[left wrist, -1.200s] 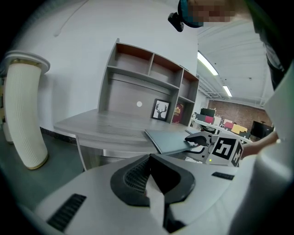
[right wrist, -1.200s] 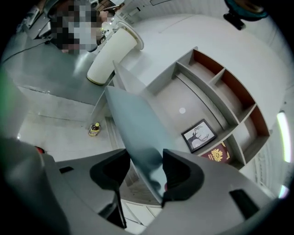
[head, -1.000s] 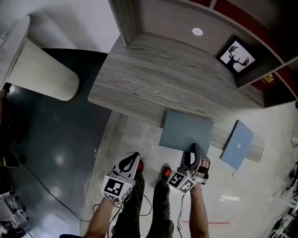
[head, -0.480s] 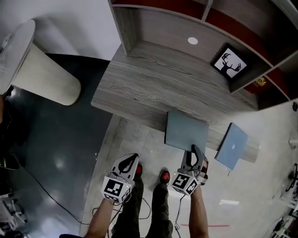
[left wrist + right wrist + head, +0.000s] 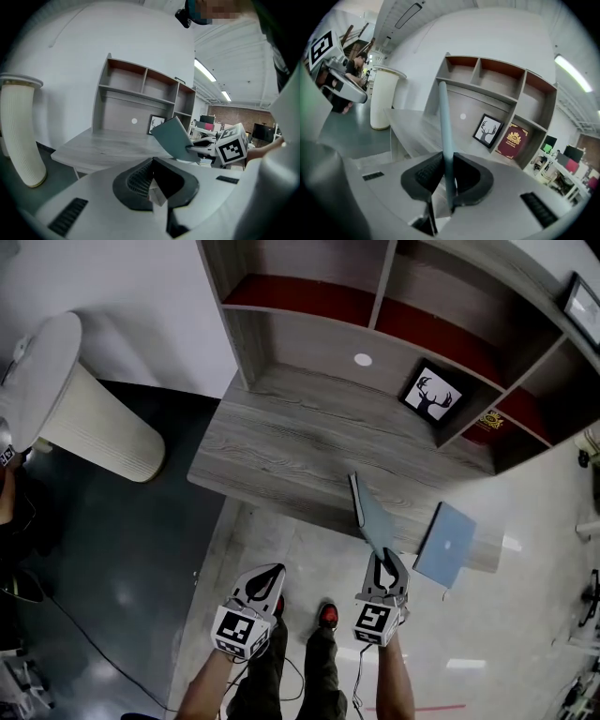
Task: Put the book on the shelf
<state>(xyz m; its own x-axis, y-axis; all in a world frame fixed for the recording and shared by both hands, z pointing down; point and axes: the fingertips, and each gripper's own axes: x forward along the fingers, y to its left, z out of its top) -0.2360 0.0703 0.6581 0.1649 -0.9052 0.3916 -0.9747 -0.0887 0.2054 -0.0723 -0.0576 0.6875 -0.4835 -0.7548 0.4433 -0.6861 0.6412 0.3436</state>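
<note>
In the head view the right gripper (image 5: 385, 559), low and right of centre, pinches the near corner of the grey-blue book (image 5: 367, 517). A second ago that book lay flat over the front edge of the desk (image 5: 281, 446); now it is tipped up on edge and lifted clear of the wood, so the pickup looks done and the carry to the shelf (image 5: 375, 306) at the top of the frame is what remains. The left gripper (image 5: 267, 579), lower left, hangs over the floor with nothing in it. In the left gripper view its jaws (image 5: 157, 194) are pressed together and empty, and the book (image 5: 171, 139) shows right of centre, tilted in the air. In the right gripper view the jaws (image 5: 447, 197) have just been closing and now clamp the book (image 5: 445, 140), which rises as a thin upright strip at the frame's centre, with the shelf's open bays (image 5: 487, 70) beyond it, above the deer picture (image 5: 487, 131).
</note>
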